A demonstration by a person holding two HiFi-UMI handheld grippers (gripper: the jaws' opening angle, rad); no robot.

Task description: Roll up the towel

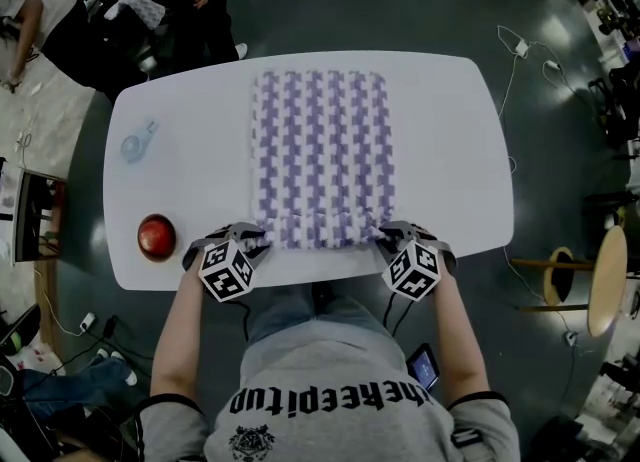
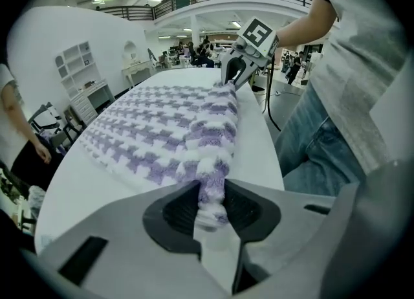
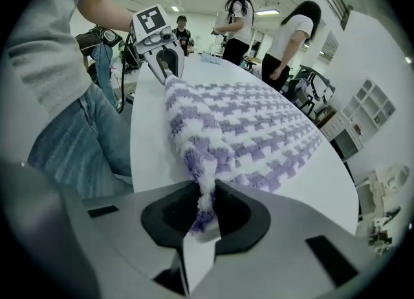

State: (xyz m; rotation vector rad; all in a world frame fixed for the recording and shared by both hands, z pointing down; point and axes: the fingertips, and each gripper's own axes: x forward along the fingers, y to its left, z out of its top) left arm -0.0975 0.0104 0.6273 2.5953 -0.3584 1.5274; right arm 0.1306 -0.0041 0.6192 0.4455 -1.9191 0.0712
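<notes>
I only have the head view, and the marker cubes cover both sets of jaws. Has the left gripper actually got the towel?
Observer: Yes. The left gripper has its jaws pinched on the near corner of the towel.
Operator: And the right?
Observer: The right gripper is the same, with a thin fold of its corner clamped between the jaws.
Operator: Is the edge between them off the table?
Observer: From the side it is bunched into a low ridge running from one gripper to the other. The rest lies flat on the table.
</notes>
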